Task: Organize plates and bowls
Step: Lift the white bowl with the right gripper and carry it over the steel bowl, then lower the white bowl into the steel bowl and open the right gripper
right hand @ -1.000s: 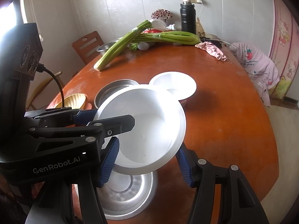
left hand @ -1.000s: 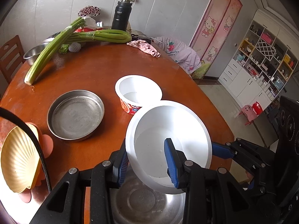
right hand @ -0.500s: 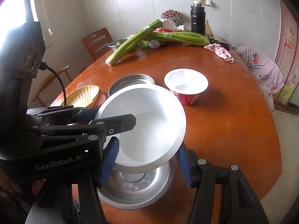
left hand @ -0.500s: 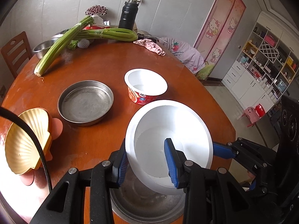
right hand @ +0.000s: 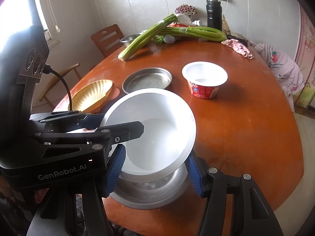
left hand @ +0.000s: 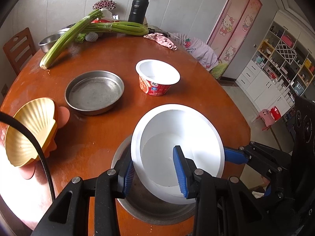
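Note:
A white bowl (left hand: 177, 137) (right hand: 157, 129) hangs tilted between both grippers, just above a steel bowl (left hand: 149, 206) (right hand: 147, 194) near the table's front edge. My left gripper (left hand: 153, 153) is shut on the white bowl's wall, one blue pad inside and one outside. My right gripper (right hand: 155, 153) clamps the bowl's lower body from both sides; one of its blue fingers (left hand: 234, 155) shows at the bowl's right rim. A shallow steel pan (left hand: 94, 92) (right hand: 146, 79), a red paper cup bowl (left hand: 157, 77) (right hand: 204, 80) and a gold shell dish (left hand: 29, 129) (right hand: 92, 94) rest farther out.
The round wooden table (left hand: 216, 102) (right hand: 246, 127) carries celery stalks (left hand: 65, 39), a steel basin (left hand: 49, 39), a black flask (left hand: 137, 9) and a pink cloth (left hand: 161, 40) at the back. A wooden chair (right hand: 107, 39) stands at the left. Shelving (left hand: 275, 68) lines the right wall.
Both grippers, still clamped on the white bowl, have drawn back toward the table's near edge and sunk a little over the steel bowl. The pan, cup and shell dish now sit farther off.

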A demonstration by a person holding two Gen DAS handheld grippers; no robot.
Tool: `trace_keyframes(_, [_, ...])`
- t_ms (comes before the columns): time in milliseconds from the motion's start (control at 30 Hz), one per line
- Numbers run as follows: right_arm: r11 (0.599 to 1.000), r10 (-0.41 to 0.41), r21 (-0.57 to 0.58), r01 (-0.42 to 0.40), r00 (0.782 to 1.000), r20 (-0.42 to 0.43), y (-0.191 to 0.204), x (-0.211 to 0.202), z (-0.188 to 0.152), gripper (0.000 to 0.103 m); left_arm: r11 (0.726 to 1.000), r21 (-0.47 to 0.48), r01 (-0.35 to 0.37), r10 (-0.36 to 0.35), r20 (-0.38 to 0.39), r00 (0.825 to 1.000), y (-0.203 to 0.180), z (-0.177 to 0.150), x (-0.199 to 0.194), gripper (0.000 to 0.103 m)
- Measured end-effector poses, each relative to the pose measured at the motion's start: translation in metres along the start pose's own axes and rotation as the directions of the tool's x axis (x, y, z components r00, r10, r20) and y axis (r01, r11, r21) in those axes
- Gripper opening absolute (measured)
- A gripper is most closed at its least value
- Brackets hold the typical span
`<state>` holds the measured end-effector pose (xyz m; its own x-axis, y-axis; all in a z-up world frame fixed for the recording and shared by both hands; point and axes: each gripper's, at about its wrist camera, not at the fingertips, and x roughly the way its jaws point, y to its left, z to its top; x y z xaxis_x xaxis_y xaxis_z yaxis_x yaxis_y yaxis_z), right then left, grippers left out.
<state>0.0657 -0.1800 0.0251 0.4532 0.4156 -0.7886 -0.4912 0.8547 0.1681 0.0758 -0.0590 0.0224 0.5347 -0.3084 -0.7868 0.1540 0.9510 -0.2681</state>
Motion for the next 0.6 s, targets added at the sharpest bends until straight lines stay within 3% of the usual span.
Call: trace_keyframes(600, [0.999, 0.035, 0.018, -0.034, 0.997, -0.074, 0.0, 0.021, -0.015, 0.062, 1.0, -0.009, -0.024, 0.024, -0.064, 0.998, 0.005, -0.018, 0.016, 0.037])
